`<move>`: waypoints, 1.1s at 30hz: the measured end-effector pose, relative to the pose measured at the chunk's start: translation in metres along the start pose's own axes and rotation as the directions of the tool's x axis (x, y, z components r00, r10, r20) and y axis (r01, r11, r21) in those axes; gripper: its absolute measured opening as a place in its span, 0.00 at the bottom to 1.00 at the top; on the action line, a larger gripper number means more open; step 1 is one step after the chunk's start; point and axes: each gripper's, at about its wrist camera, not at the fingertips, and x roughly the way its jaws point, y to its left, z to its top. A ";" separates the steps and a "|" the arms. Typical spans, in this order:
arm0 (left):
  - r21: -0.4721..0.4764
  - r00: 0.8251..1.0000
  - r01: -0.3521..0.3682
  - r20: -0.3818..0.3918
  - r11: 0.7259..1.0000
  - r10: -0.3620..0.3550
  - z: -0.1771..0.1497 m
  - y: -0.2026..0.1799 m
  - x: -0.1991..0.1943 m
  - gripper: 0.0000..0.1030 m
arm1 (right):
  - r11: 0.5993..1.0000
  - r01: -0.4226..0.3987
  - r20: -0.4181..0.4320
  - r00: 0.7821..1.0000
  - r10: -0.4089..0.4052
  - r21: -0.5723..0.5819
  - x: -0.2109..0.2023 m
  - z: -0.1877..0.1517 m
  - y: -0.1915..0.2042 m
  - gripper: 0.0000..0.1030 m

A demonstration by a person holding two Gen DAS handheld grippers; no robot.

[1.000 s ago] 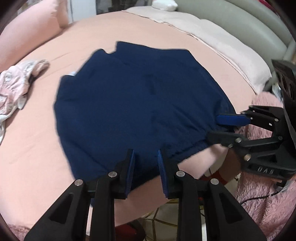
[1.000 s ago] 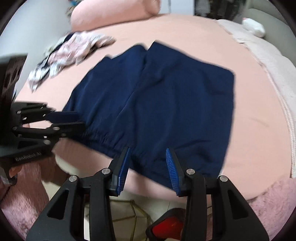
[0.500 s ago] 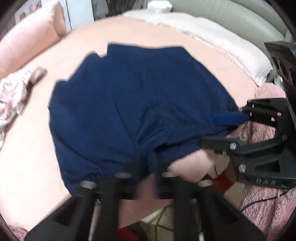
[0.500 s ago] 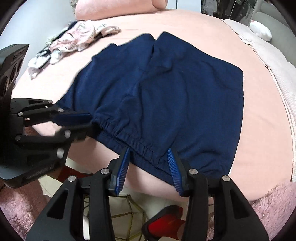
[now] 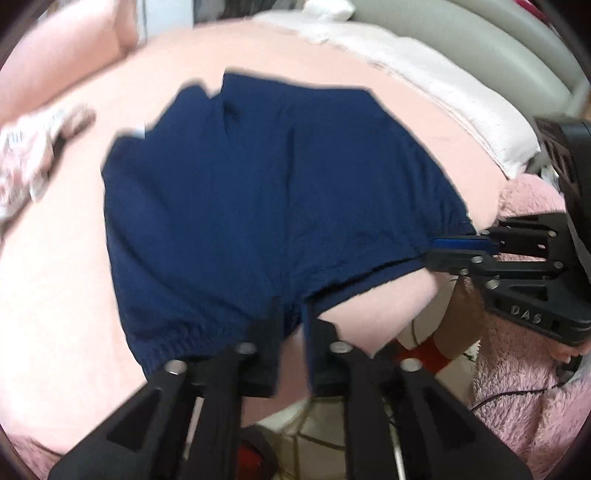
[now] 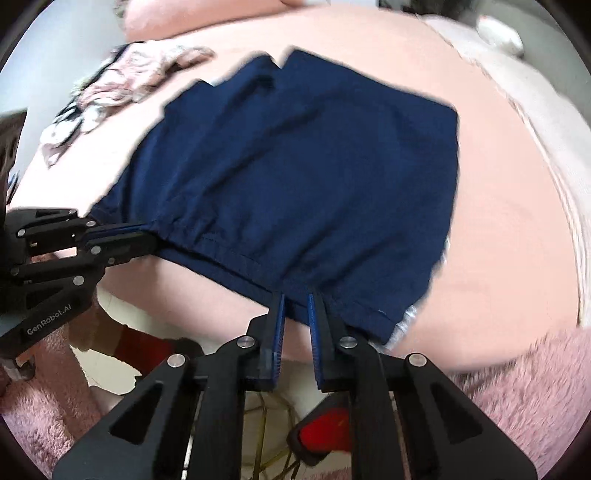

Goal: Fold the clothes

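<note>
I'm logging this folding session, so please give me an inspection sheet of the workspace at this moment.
Surface: pink bed sheet, rounded edge toward the cameras.
Job's things: navy shorts spread flat, elastic waistband at the near bed edge.
Clutter: crumpled floral garment beyond the shorts; white cloth at the far side.
Grippers: left gripper and right gripper each pinch the waistband, fingers nearly closed.
Cables: thin dark cable over the fluffy pink rug.
Surroundings: pink pillow, pale blanket, grey headboard, red slipper on the floor.
</note>
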 end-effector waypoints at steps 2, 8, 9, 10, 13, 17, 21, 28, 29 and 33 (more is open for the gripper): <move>-0.072 0.998 0.055 -0.002 0.996 -0.055 0.001 0.013 -0.004 0.33 | 0.997 -0.042 -0.026 0.999 0.044 0.065 0.001 -0.002 -0.013 0.09; -0.330 0.993 0.085 0.110 0.940 -0.052 -0.008 0.070 -0.034 0.43 | 0.969 -0.172 0.126 0.981 0.150 0.179 -0.029 -0.004 -0.040 0.13; -0.363 0.994 0.061 0.107 0.930 -0.024 -0.011 0.077 -0.034 0.43 | 0.965 -0.178 0.158 0.976 0.149 0.192 -0.034 -0.003 -0.042 0.15; -0.380 0.996 0.023 0.086 0.925 0.010 -0.014 0.079 -0.033 0.43 | 0.967 -0.153 0.173 0.978 0.118 0.204 -0.036 -0.003 -0.043 0.16; -0.410 0.997 -0.070 -0.004 0.910 0.075 -0.021 0.086 -0.018 0.43 | 0.969 -0.055 0.103 0.994 0.030 0.241 -0.020 -0.003 -0.045 0.18; -0.387 0.976 -0.216 -0.051 0.896 0.213 -0.022 0.086 -0.017 0.43 | 0.956 -0.036 0.025 0.999 0.030 0.292 -0.014 -0.009 -0.059 0.17; -0.453 0.991 -0.123 -0.016 0.883 0.129 -0.025 0.099 -0.024 0.43 | 0.953 -0.018 0.078 0.997 -0.006 0.304 -0.030 -0.014 -0.056 0.21; -0.519 1.000 0.014 0.003 0.855 -0.015 -0.031 0.101 -0.012 0.43 | 0.911 -0.098 0.063 0.995 0.080 0.400 -0.019 -0.020 -0.075 0.30; -0.522 1.000 0.021 0.005 0.853 -0.022 -0.031 0.102 -0.012 0.43 | 0.911 -0.110 0.058 0.994 0.095 0.398 -0.016 -0.019 -0.074 0.30; -0.518 0.999 0.048 0.024 0.854 -0.042 -0.028 0.103 -0.015 0.39 | 0.900 -0.160 0.048 0.987 0.154 0.406 -0.008 -0.017 -0.071 0.27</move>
